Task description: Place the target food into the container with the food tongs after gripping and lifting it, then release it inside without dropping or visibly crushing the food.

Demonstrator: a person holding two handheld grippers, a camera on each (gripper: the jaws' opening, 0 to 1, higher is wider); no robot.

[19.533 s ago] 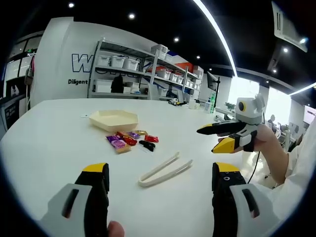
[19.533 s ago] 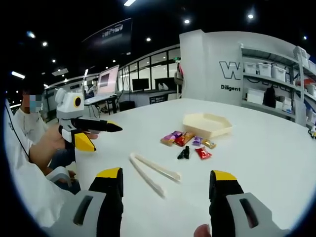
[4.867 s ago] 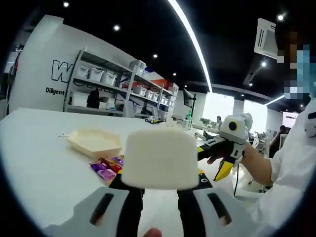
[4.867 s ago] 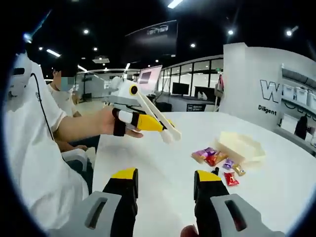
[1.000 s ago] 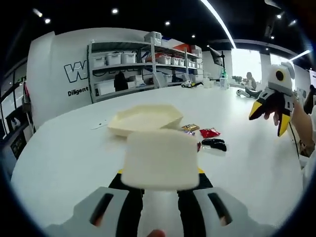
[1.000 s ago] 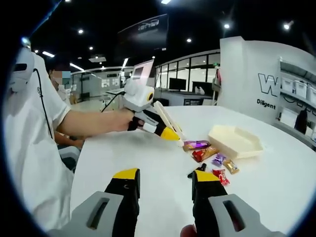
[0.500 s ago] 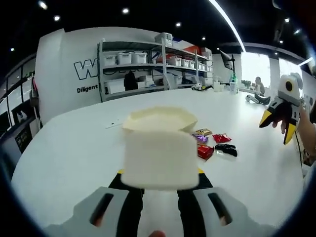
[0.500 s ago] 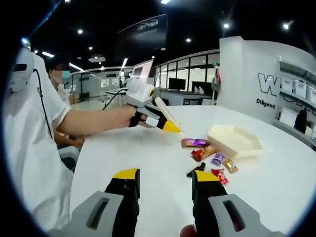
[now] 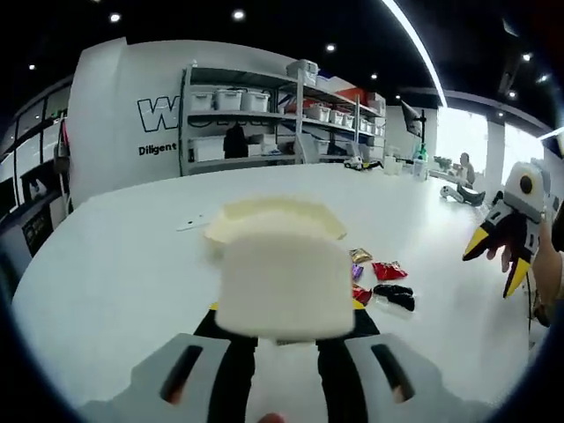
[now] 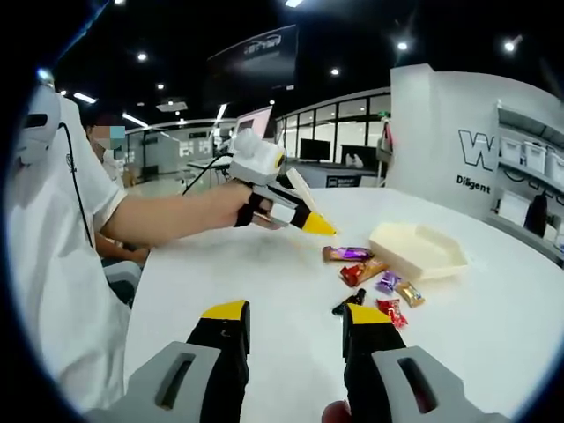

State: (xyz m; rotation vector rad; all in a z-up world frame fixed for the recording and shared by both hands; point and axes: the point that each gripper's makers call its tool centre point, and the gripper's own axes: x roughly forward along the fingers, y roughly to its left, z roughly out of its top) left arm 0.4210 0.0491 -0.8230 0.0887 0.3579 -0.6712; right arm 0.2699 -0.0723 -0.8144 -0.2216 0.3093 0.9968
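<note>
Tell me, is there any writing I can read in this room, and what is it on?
"W", a big letter cut off by the shelving, on the white wall.
"Diligent", small, under it on that wall.
A dark hanging sign carries pale lettering, too blurred to read.
Candy wrappers: print too small to read.

One white table (image 10: 493, 335). One cream hexagonal container (image 10: 419, 249). One pair of cream tongs (image 9: 284, 282).

Six wrapped snacks in a loose cluster beside the container:
- one purple bar (image 10: 344, 254)
- one red-orange bar (image 10: 361, 271)
- one small purple piece (image 10: 386, 282)
- one gold piece (image 10: 410, 293)
- one red packet (image 10: 388, 310)
- one black packet (image 10: 346, 306)

Two grippers: one left gripper (image 10: 304, 220), one right gripper (image 10: 295, 322). One metal shelving unit (image 9: 256, 115) at the back wall, with storage bins too small and crowded to count.
</note>
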